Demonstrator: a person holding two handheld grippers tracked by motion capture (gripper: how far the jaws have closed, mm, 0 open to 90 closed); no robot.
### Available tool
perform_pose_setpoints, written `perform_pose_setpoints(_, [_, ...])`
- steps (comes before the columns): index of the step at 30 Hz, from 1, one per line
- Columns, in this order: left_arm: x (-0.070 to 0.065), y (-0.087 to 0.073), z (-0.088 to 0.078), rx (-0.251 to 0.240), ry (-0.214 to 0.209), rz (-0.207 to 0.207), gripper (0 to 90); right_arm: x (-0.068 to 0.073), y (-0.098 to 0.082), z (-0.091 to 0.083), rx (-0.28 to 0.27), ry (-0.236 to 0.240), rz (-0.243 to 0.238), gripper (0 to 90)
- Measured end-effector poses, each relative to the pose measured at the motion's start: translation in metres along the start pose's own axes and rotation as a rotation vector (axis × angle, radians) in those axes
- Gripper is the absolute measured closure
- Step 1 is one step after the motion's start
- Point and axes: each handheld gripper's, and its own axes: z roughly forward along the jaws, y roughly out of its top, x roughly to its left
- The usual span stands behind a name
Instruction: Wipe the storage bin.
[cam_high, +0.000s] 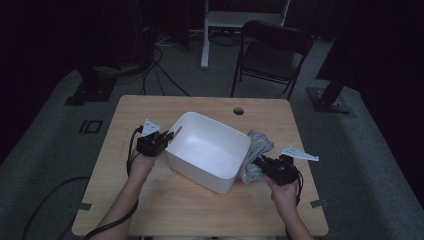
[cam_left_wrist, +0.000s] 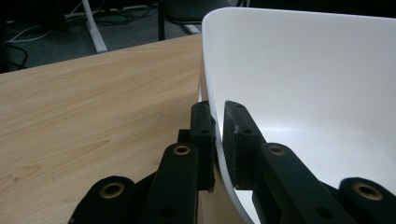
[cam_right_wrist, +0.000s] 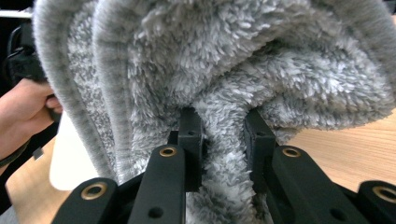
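The work in hand looks like getting a grey towel (cam_high: 257, 150) into a white bin (cam_high: 209, 150), and it appears to be at an early stage: both grasps are made, but the bin's inside is bare and the towel is outside it. The left tool (cam_high: 170, 136) is clamped on the bin's near-left rim; in the left gripper view its jaws straddle the thin wall (cam_left_wrist: 218, 140), one pad outside and one inside, steadying the container on the desk (cam_high: 150, 210). The right tool (cam_high: 258, 162) is clenched on a fold of the towel, which sits bunched on the desk just beside the bin's right wall, touching or nearly touching it. In the right gripper view the fold (cam_right_wrist: 224, 154) is pinched between the two black jaws, with the rest of the cloth billowing above them. What seems left is to lift the towel over the rim, lower it inside and release. The bin is a smooth, glossy, hard plastic tub, rectangular with rounded corners and a thin curved lip. The towel is thick, fluffy pile, soft and limp, with a flatter ribbed hem along its edges. The desk is pale wood-grain laminate with a round cable hole (cam_high: 238, 110) near its far edge.
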Motion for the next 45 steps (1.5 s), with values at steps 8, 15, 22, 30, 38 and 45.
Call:
perform_pose_setpoints(8, [-0.001,0.0,0.001,0.004,-0.003,0.013,82.5,0.001,-0.006,0.017,0.017,0.009,-0.004,74.0])
perform_pose_setpoints(15, [-0.002,0.0,0.0,0.002,0.004,0.01,82.6,0.002,-0.011,0.019,0.032,-0.013,-0.011,74.2])
perform_pose_setpoints(22, [-0.002,0.0,0.0,0.002,0.005,0.008,82.4,0.0,-0.013,0.02,0.06,-0.013,-0.01,74.2])
perform_pose_setpoints(30, [-0.003,0.0,0.0,0.004,-0.004,0.015,82.5,0.005,-0.016,0.016,0.04,0.003,-0.028,74.1])
perform_pose_setpoints(38, [-0.002,0.0,0.0,0.005,0.013,-0.003,81.6,-0.005,-0.017,0.026,0.104,-0.03,-0.011,73.8])
perform_pose_setpoints(45, [-0.002,0.0,0.0,0.005,0.01,-0.006,81.8,0.001,-0.006,-0.003,0.013,0.003,-0.003,73.8])
